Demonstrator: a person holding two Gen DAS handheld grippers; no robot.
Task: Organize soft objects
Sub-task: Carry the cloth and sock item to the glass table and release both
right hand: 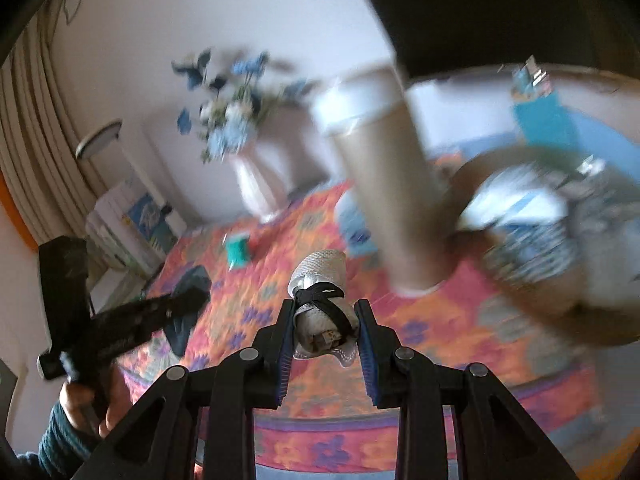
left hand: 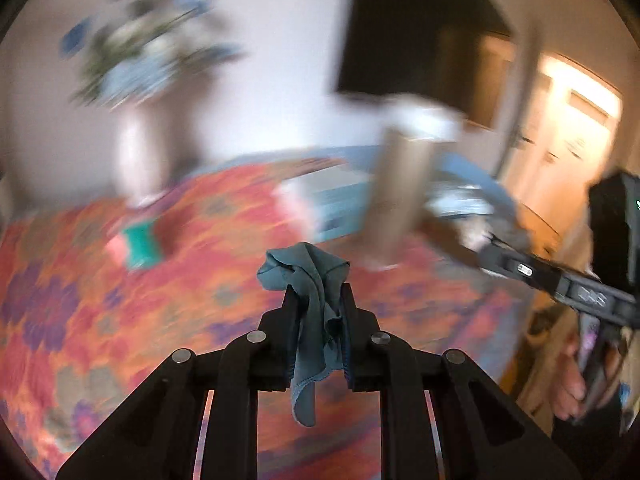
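A: While both grippers are hanging above the table, which step is in hand?

B: I judge it to be the carrying step. The left gripper (left hand: 316,300) is clamping a crumpled teal-blue cloth (left hand: 314,312), which is bunching above the fingertips and trailing down between the jaws. The right gripper (right hand: 325,312) is squeezing a rolled silver-grey mesh fabric bundle tied with a black band (right hand: 320,308), its top poking out past the fingertips.

A: So each soft thing is sitting right inside its gripper, clear of the table?

B: Yes, neither is touching the orange, pink and purple floral tablecloth (left hand: 100,320) below.

A: What is lying further out?

B: A tall brown paper cup with a white lid (right hand: 384,184) is standing just ahead of both grippers. Beyond it to the right, a round brown basket (right hand: 540,300) is holding pale and striped fabrics. A small green-and-pink sponge (left hand: 140,246) is lying well off to the left, near a white vase of blue flowers (right hand: 256,188). Everything is blurring, so details are unclear.

A: And the next move?

B: Probably carrying each piece past the cup to the basket, lowering over it, then parting the jaws.
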